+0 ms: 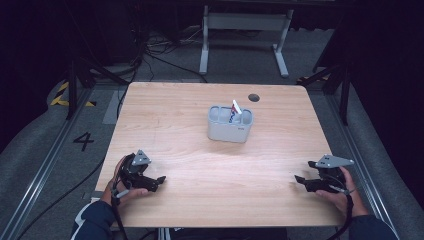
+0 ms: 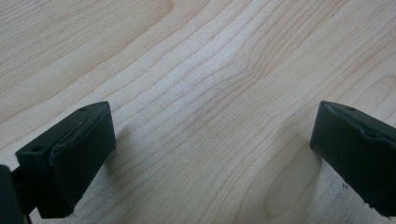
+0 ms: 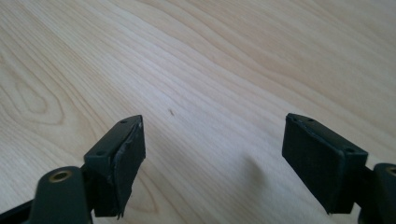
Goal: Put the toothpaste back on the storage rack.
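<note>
Grey holder (image 1: 230, 125) with toothpaste tube (image 1: 236, 107) stands mid-table.

Legible marking: black numeral "4" (image 1: 83, 141), painted on grey floor (image 1: 47, 145) left of light wooden table (image 1: 165, 115). Yellow-and-black hazard stripe tape (image 1: 64, 95) on same floor farther back, no wording. Small dark mark on front of pale grey plastic compartment holder (image 1: 230, 129), too small to read. Red-white-blue tube (image 1: 235, 111) in holder: print unreadable.

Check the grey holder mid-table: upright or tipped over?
Upright. The grey holder stands on its base on the table, its compartments opening upward, with a toothpaste tube sticking out of the top.
</note>
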Demonstrator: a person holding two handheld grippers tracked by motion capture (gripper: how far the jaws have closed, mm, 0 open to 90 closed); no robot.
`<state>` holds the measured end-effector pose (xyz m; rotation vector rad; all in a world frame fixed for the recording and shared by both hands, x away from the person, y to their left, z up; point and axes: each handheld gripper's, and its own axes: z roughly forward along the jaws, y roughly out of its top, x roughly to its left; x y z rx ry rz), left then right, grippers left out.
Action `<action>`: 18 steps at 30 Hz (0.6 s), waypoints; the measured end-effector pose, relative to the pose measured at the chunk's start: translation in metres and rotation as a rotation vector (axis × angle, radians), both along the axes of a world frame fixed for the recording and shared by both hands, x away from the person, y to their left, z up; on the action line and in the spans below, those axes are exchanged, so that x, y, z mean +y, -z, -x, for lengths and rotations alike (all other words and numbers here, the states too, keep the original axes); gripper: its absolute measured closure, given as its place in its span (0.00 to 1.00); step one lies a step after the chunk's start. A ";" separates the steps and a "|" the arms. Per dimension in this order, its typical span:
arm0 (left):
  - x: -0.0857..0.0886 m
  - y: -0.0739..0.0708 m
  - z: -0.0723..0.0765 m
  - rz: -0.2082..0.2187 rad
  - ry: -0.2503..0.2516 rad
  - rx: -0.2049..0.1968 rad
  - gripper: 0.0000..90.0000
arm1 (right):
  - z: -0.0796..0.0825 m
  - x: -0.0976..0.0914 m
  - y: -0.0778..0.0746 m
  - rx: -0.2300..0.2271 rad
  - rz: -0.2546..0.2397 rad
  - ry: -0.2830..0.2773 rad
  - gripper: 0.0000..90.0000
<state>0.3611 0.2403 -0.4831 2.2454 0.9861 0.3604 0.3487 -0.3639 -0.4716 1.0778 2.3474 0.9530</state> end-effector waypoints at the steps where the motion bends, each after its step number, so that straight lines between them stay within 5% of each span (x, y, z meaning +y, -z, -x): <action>1: 0.000 0.000 0.000 0.000 0.000 0.001 0.00 | 0.001 -0.004 0.003 0.004 -0.009 0.012 0.24; 8: 0.000 0.000 0.000 0.002 0.000 -0.002 0.01 | 0.005 -0.022 0.015 0.018 -0.079 0.070 0.20; 18: 0.000 0.000 0.001 -0.002 0.000 -0.001 0.00 | 0.006 -0.022 0.015 0.018 -0.074 0.082 0.19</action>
